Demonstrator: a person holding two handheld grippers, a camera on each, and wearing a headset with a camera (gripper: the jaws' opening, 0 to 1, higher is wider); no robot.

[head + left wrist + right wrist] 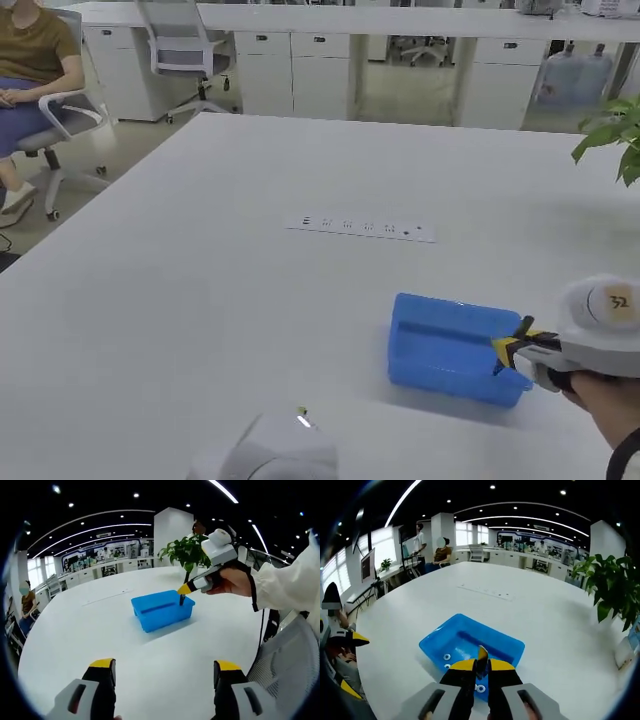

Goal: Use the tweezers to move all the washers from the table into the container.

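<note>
The blue container sits on the white table at the near right. Three washers lie on its floor in the right gripper view. My right gripper hovers over the container's near right corner, shut on the tweezers, whose dark tips point down just inside the rim. My left gripper stands open with nothing between its jaws, well short of the container. Its white housing shows at the bottom edge of the head view.
A flush power strip is set into the table beyond the container. A potted plant stands at the far right edge. Office chairs and a seated person are past the table's far left.
</note>
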